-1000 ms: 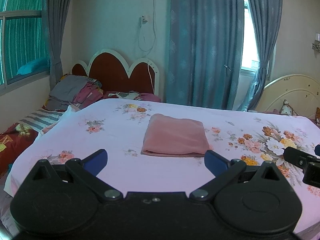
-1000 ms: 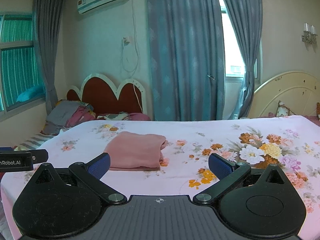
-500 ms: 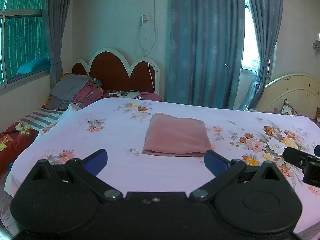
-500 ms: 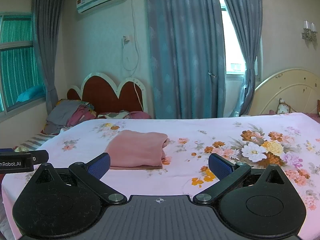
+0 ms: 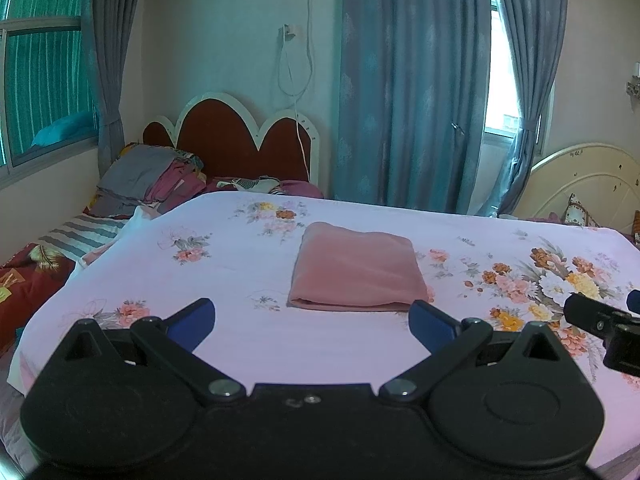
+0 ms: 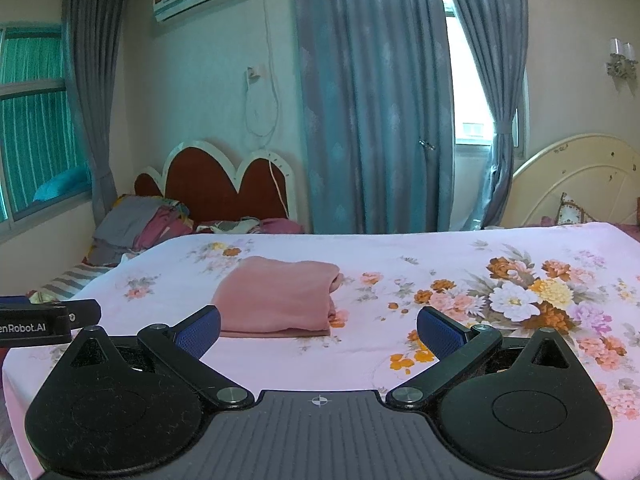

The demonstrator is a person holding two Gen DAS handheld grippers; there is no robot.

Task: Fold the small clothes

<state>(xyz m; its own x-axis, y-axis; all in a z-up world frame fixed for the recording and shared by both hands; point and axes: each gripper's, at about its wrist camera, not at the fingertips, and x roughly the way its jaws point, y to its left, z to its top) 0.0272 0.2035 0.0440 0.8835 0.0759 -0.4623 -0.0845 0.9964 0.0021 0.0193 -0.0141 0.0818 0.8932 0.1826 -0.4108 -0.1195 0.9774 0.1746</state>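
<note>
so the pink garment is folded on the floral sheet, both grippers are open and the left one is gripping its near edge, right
Not quite. The left gripper grips nothing: the left wrist view shows its open jaws short of the pink garment, apart from its near edge. The rest holds: it lies folded on the floral sheet, and the right gripper is open.

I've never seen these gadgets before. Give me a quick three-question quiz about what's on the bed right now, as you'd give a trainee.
1. True or false: the pink garment lies folded flat on the floral bedsheet.
2. The left gripper has its jaws: A) shut on the garment, B) open and empty, C) shut on the sheet.
3. Fill in: the right gripper holds ____.

Key: 1 true; 2 B; 3 nothing, its jaws are open, short of the garment.
</note>
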